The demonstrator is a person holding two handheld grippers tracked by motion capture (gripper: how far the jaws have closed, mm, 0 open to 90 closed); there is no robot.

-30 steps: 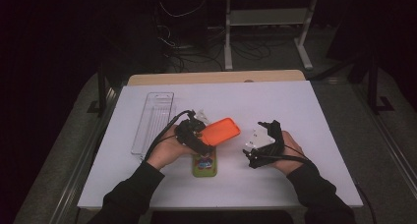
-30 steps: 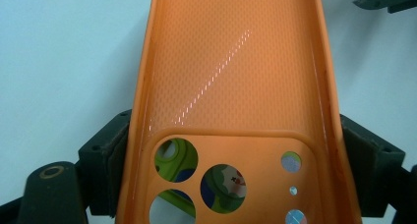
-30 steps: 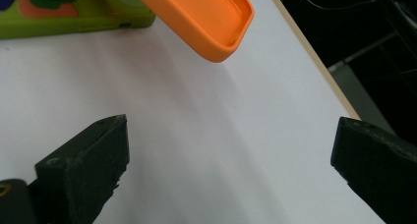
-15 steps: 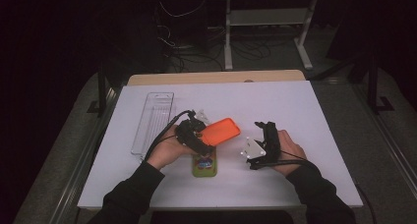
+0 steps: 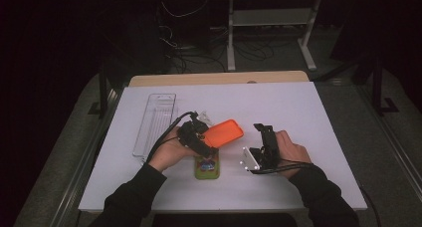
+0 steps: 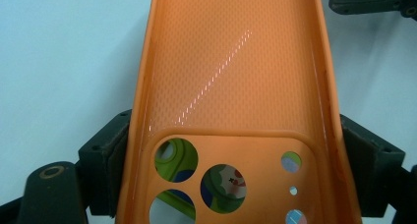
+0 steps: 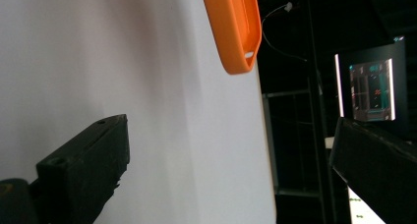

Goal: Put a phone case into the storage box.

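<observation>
Left gripper view: jaws clamp the orange phone case (image 6: 231, 86) by its side walls at the camera-hole end, prob. so it stays level over the green phone (image 5: 206, 166) seen thru the holes, near-centre on the counter (image 5: 298, 107). Right gripper (image 5: 263, 143), just right of it, jaws wide open w/ nothing between, likely ready to assist. Clear tray (image 5: 155, 122) far left.

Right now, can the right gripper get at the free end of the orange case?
Probably yes. The right gripper is open, empty, and bare table lies between it and the orange case, which the left gripper clamps at its camera end.
</observation>
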